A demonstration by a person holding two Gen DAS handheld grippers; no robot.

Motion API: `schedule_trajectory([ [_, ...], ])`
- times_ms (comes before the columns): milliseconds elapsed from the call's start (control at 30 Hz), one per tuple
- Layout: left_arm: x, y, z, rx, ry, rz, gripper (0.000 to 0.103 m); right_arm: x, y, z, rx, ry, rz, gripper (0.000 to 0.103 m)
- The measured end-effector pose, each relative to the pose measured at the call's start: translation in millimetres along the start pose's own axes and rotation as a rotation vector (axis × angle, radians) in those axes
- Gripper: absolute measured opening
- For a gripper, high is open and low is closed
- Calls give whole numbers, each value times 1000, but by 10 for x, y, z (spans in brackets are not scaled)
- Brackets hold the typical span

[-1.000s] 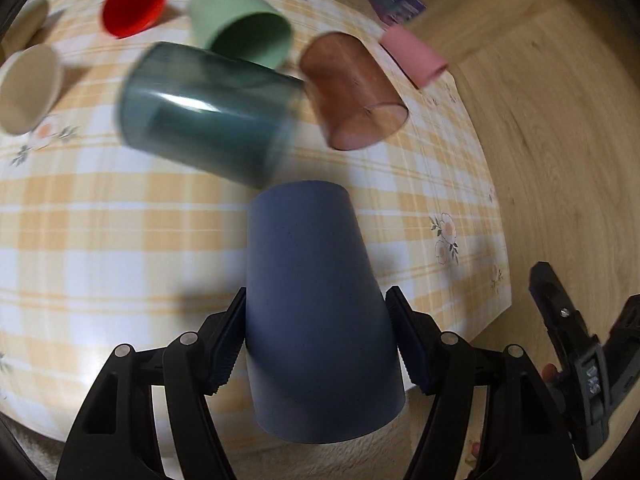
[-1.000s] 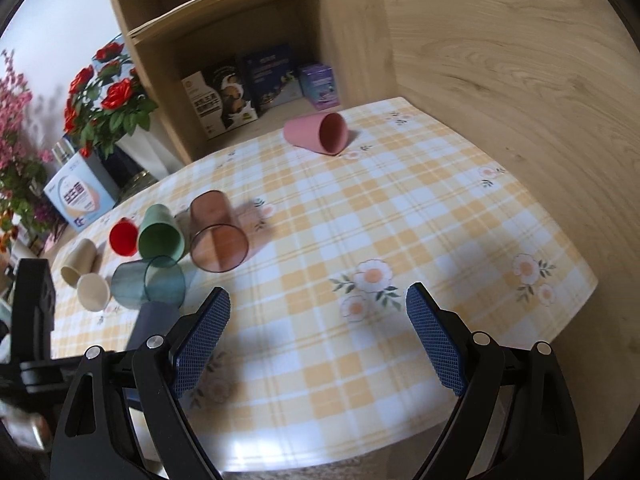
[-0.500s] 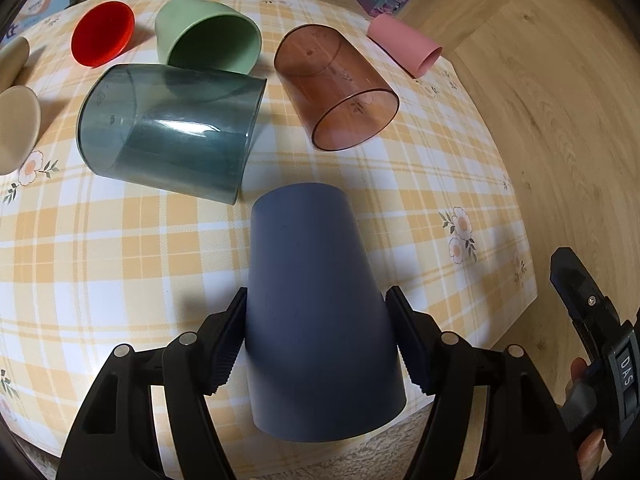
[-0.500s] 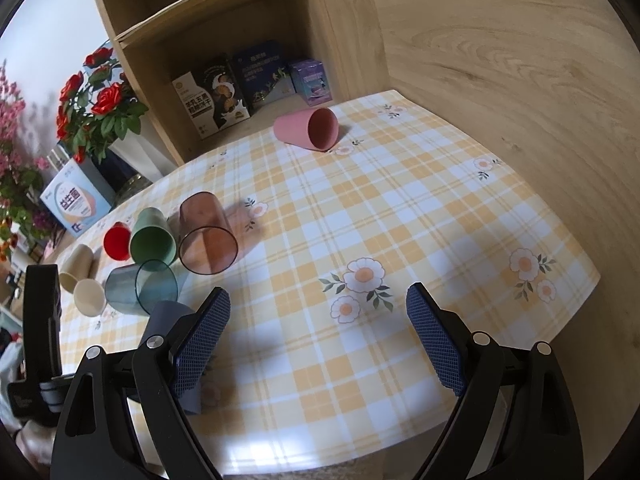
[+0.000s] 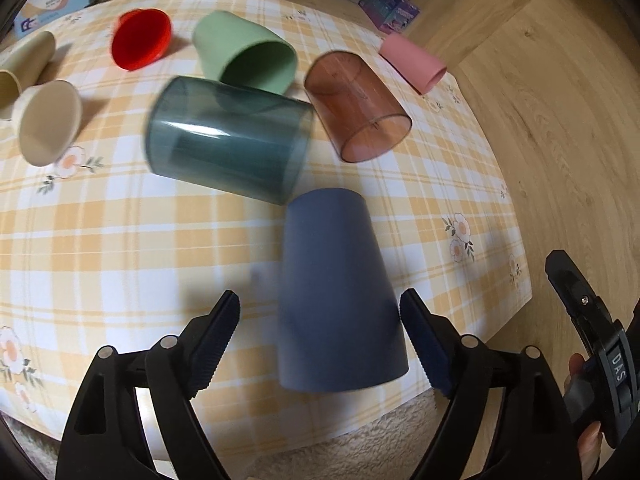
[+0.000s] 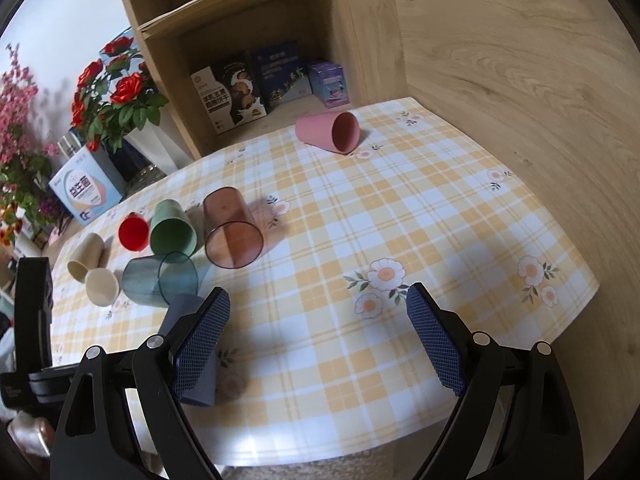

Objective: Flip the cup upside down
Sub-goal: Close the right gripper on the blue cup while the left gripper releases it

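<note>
A dark blue cup (image 5: 336, 292) stands upside down, wide rim down, near the table's front edge. My left gripper (image 5: 320, 340) is open; its jaws stand apart on either side of the cup, the right pad close to it, the left pad clear of it. In the right wrist view the blue cup (image 6: 182, 312) is partly hidden behind the left finger. My right gripper (image 6: 320, 340) is open and empty above the checked tablecloth (image 6: 360, 240).
Several cups lie on their sides behind it: teal clear (image 5: 228, 144), brown clear (image 5: 360, 108), green (image 5: 244, 56), red (image 5: 140, 40), pink (image 5: 412, 64), two beige (image 5: 48, 120). A shelf with boxes (image 6: 256, 84) and flowers (image 6: 116, 96) stand behind the table.
My left gripper has opened and let go of the blue cup, which now stands on the table. The left view has shifted; the right gripper has hardly moved.
</note>
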State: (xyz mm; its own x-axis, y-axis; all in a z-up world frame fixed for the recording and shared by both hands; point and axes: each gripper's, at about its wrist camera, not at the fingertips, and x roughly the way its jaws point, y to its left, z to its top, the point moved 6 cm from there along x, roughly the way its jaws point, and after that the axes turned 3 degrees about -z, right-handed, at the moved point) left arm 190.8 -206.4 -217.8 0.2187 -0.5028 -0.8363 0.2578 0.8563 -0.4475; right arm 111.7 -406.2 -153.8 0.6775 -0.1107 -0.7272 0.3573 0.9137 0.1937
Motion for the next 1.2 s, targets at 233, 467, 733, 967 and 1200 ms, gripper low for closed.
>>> schedule_trajectory([
  [233,-363,246,29,46,-66,47,85,-47,213,-46,-51,14,-6,87],
  [467,-801,685,32,103,-160,159,92,-15,476,-88,-95,52,2,87],
  [733,-1291,1213,26,106,-296,260,97,105,888,-144,-245,107,26,87],
  [967,-1591,1592,-111,17,-375,295,97,511,1106,-145,-255,320,143,87],
  [1200,-1751,1650,-214,-7,-414,330,97,1005,1156,-136,-200,556,167,86],
])
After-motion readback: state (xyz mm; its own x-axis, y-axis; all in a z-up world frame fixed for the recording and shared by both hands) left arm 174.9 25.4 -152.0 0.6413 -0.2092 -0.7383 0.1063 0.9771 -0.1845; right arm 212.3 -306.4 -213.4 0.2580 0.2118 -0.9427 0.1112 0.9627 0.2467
